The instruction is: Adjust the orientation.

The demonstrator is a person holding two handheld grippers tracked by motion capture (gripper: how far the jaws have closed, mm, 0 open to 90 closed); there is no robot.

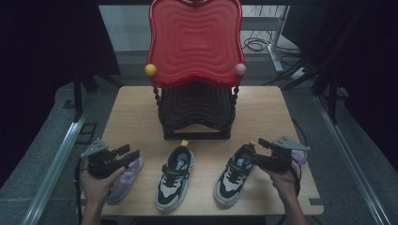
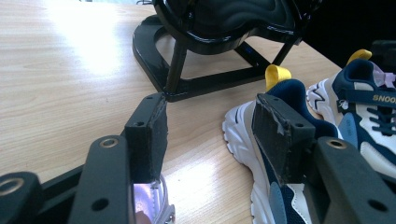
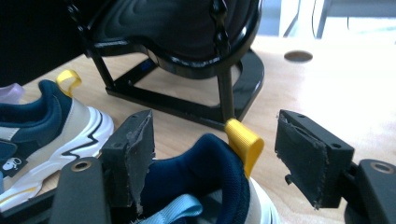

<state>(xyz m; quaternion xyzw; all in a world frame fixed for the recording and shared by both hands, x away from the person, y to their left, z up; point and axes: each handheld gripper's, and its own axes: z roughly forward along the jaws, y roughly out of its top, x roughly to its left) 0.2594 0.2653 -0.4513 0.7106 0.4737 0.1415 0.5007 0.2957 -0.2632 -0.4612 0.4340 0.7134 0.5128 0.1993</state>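
Observation:
Two navy-and-white sneakers lie side by side on the table's front half, the left sneaker (image 1: 173, 178) and the right sneaker (image 1: 233, 176), each with a yellow heel loop. My left gripper (image 1: 129, 152) is open over a lilac shoe (image 1: 123, 180) at the front left. In the left gripper view the left gripper (image 2: 210, 130) has bare table between its jaws, the lilac shoe (image 2: 152, 200) below and the left sneaker (image 2: 247, 135) beside the right jaw. My right gripper (image 1: 257, 151) is open around the right sneaker's heel (image 3: 205, 177), one jaw on each side.
A two-tier shoe rack (image 1: 195, 42) stands at the table's middle back, red shelf above a black shelf (image 1: 197, 108). Its black base (image 2: 201, 84) lies just beyond both grippers. A second lilac shoe (image 1: 299, 157) lies behind the right gripper. The wooden table (image 1: 136, 112) is bare on either side of the rack.

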